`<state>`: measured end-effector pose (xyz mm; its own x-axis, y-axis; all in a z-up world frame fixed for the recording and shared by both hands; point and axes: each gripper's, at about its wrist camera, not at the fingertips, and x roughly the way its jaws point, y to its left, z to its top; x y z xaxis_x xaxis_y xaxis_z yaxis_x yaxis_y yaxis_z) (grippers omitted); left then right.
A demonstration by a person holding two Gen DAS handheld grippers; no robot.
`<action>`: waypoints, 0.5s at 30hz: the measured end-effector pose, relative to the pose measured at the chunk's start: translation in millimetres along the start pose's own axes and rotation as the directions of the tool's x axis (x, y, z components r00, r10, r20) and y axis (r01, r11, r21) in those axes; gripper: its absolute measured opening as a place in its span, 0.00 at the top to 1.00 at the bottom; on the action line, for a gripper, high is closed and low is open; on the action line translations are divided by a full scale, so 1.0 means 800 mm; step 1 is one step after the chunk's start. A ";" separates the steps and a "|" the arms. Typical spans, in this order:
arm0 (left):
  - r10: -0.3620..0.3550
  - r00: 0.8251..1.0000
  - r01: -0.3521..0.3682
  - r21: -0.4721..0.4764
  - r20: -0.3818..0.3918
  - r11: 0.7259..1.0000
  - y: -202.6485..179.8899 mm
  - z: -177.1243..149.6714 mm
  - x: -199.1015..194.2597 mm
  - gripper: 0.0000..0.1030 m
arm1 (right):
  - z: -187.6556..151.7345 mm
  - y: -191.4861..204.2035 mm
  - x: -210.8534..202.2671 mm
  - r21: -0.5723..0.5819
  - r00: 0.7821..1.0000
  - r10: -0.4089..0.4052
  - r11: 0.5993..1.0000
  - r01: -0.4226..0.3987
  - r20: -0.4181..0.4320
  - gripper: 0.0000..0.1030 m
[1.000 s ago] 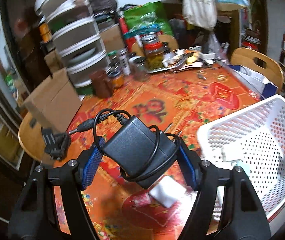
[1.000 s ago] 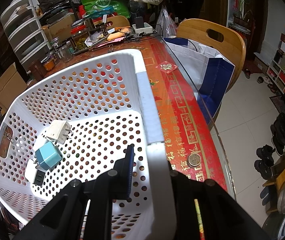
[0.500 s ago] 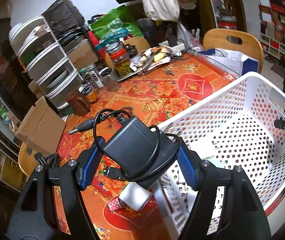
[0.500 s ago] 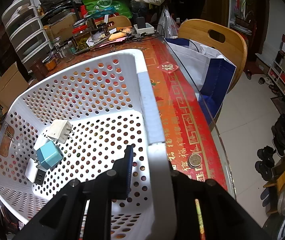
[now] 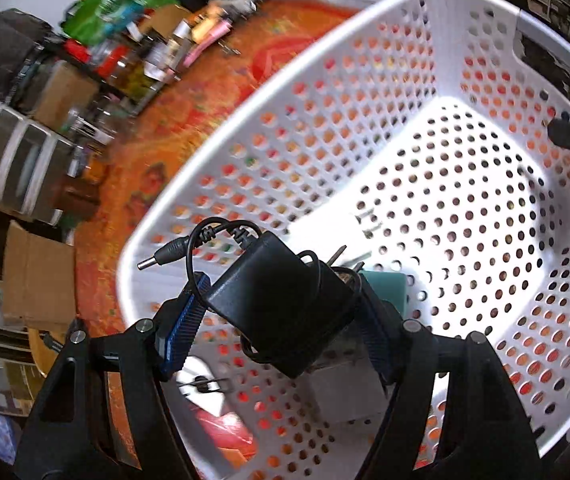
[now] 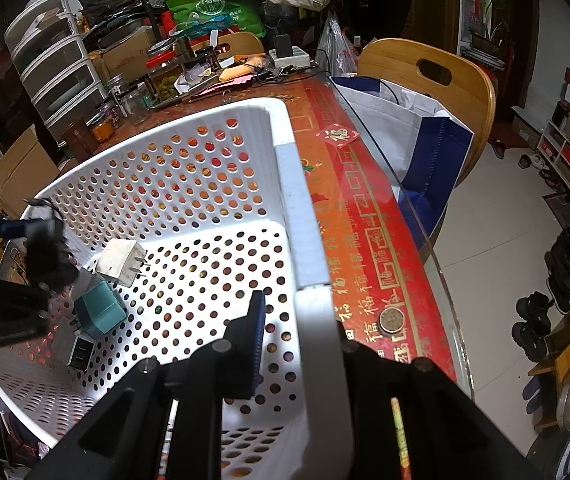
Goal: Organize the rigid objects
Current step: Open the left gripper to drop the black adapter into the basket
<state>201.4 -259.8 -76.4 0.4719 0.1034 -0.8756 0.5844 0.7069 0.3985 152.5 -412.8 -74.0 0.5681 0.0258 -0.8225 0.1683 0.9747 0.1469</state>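
My left gripper (image 5: 281, 320) is shut on a black power adapter (image 5: 285, 300) with its cord wound around it, held over the near end of the white perforated basket (image 5: 425, 8). In the right wrist view the adapter (image 6: 47, 254) hangs blurred at the basket's left end. My right gripper (image 6: 305, 344) is shut on the basket's rim (image 6: 317, 320), one finger inside and one outside. Inside the basket lie a white plug charger (image 6: 119, 262), a teal charger (image 6: 99, 314) and a white USB charger (image 6: 81, 350).
The basket stands on a red patterned table (image 6: 365, 220) with a coin (image 6: 391, 319) near the edge. Jars, boxes and plastic drawers (image 6: 57, 68) crowd the far side. A wooden chair (image 6: 433, 76) with a white and blue bag (image 6: 417, 136) stands to the right.
My left gripper has carried the black adapter from above the table to over the inside of the basket. The right gripper still grips the basket rim, unmoved.
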 end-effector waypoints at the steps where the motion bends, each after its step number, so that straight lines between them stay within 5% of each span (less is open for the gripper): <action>1: -0.016 1.000 0.016 0.001 -0.007 1.000 -0.001 0.002 0.005 0.33 | 0.000 0.000 0.000 -0.001 1.000 0.000 1.000 0.000 0.000 0.82; 4: -0.048 0.999 0.048 -0.008 0.005 0.999 0.000 0.004 0.009 0.28 | -0.001 0.000 0.000 -0.004 1.000 0.003 1.000 -0.003 0.000 0.81; 9: -0.064 0.988 0.078 -0.097 0.138 0.992 0.039 -0.011 -0.027 0.15 | -0.001 0.000 0.001 -0.004 1.000 0.001 1.000 -0.001 -0.002 0.81; 12: -0.107 0.969 0.148 -0.177 0.223 0.973 0.081 -0.039 -0.056 0.14 | -0.001 0.001 0.001 -0.003 1.000 0.000 1.000 0.000 -0.006 0.81; 15: -0.055 0.946 0.144 -0.263 0.319 0.954 0.132 -0.093 -0.087 0.08 | -0.002 0.001 -0.001 -0.001 1.000 0.003 1.000 -0.003 -0.006 0.81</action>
<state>181.2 -140.2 6.5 0.6245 -0.1641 -0.7636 0.4517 0.8734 0.1817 150.7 -411.5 -74.4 0.5640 0.0304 -0.8252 0.1656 0.9749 0.1490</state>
